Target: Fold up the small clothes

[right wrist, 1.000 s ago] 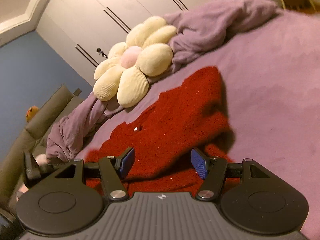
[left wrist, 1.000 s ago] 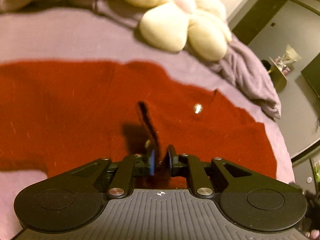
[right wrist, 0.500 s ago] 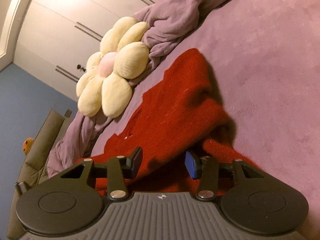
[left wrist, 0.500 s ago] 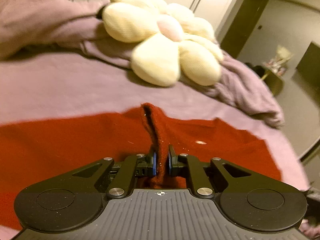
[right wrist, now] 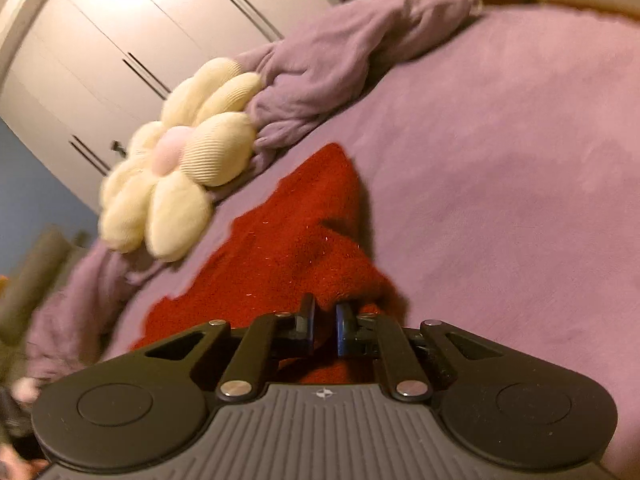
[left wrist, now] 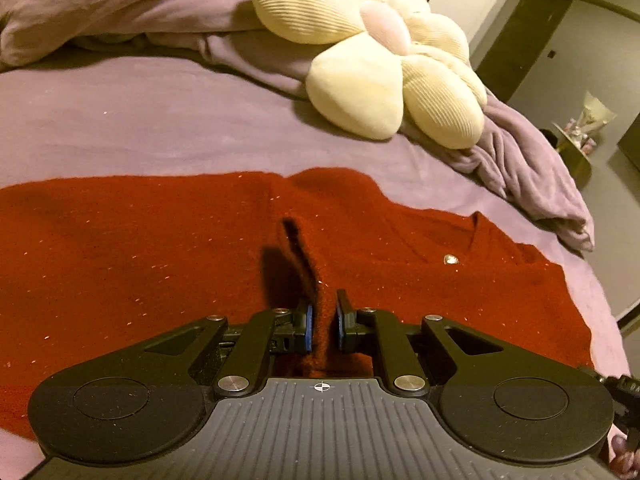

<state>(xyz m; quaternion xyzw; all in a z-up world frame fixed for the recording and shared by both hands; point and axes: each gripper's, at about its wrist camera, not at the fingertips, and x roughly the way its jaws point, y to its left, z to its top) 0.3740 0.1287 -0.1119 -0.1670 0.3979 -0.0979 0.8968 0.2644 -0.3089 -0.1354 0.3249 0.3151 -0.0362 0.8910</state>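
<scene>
A red knitted garment with a small shiny button lies spread on the purple bed. My left gripper is shut on a raised ridge of its near edge. In the right wrist view the same red garment runs away from me toward the flower cushion. My right gripper is shut on a bunched fold of it, lifted slightly off the bed.
A cream flower-shaped cushion and a rumpled purple blanket lie beyond the garment. The purple bed cover stretches to the right. White wardrobe doors stand behind. The bed's right edge drops to the floor.
My right gripper has closed from open onto a fold of the garment. My left gripper stays shut on its ridge, which rose and has come back down.
</scene>
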